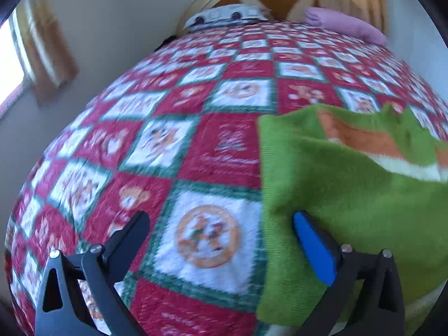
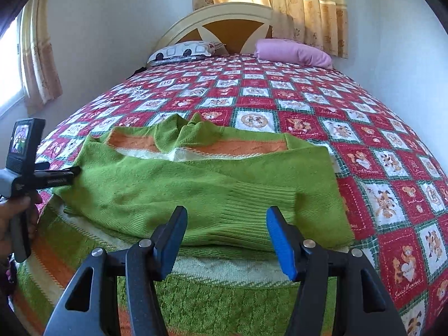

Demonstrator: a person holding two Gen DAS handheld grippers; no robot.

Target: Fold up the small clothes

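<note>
A green knitted sweater [image 2: 201,184] with orange and white stripes lies on the bed, its sleeve folded across the body. In the left wrist view the sweater [image 1: 350,196] fills the right side. My left gripper [image 1: 221,218] is open; its blue right finger [image 1: 313,246] is at the sweater's left edge, its left finger over the quilt. The left gripper also shows in the right wrist view [image 2: 56,176] at the sweater's left edge. My right gripper [image 2: 226,218] is open and empty, above the sweater's near part.
The bed carries a red, white and green checked quilt [image 2: 308,106]. A patterned pillow [image 2: 184,51] and a pink pillow [image 2: 294,51] lie at the headboard [image 2: 224,19]. Walls and curtains surround the bed; the left wall is close.
</note>
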